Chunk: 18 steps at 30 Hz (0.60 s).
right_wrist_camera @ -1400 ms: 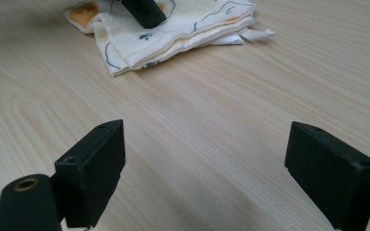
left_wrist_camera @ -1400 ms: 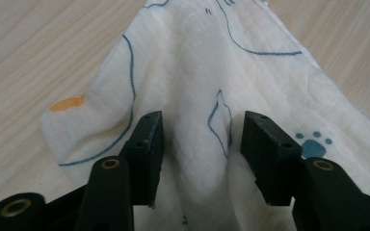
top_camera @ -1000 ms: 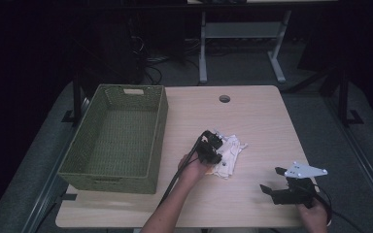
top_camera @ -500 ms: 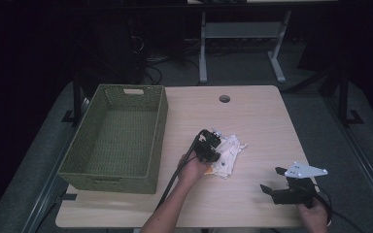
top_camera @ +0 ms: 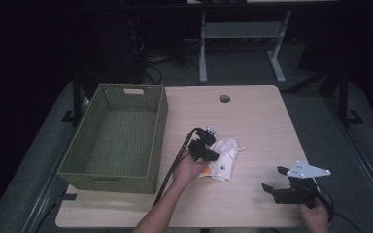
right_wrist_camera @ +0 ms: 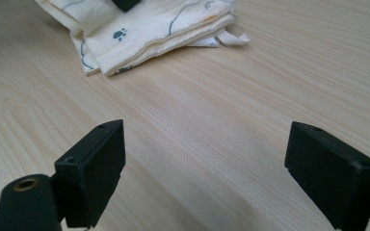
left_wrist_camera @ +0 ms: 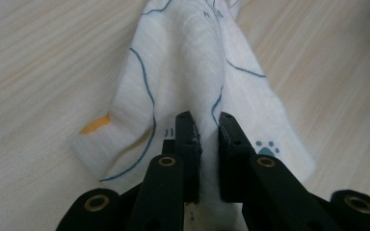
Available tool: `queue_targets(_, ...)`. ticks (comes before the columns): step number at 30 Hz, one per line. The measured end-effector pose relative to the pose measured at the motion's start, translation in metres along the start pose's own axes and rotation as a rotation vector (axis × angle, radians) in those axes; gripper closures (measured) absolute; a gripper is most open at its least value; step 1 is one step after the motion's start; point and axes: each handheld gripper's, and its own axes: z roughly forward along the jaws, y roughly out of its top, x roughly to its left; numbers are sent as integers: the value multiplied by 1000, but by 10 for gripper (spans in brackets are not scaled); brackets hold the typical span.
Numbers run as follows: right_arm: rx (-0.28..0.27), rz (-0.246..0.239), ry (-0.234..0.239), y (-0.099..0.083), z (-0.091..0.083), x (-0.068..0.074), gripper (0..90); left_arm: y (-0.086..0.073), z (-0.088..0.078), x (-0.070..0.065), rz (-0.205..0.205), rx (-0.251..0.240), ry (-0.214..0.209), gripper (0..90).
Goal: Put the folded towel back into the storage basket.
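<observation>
left tongs (left_wrist_camera: pixel 205 126) pinching paw-print cloth (left_wrist_camera: pixel 192 72); right tongs (right_wrist_camera: pixel 207 178) spread; no writing readable.

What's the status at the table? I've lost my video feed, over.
Left gripper shut on white printed folded cloth. Right gripper open, apart from it over bare wood table. Green woven basket left of cloth, nothing between.

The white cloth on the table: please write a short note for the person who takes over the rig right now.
Left gripper: shut on a raised fold of the white cloth, mid-table, right of the green basket.
Right gripper: open, holding nothing, low above the table near its right front corner, apart from the cloth.
Done: the cloth is gripped.
Left: the cloth lies on the table and the basket holds nothing; probably it goes into the basket.
</observation>
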Motion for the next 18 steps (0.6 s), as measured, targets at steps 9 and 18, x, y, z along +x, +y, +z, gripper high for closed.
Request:
queue_targets(9, -11, 11, -10, -1, -3, -3, 137, 0, -28, -3, -29, -74, -96, 828)
queue_targets(18, -15, 12, -18, -1, -4, -3, 137, -4, -57, -5, -41, -134, -212, 827)
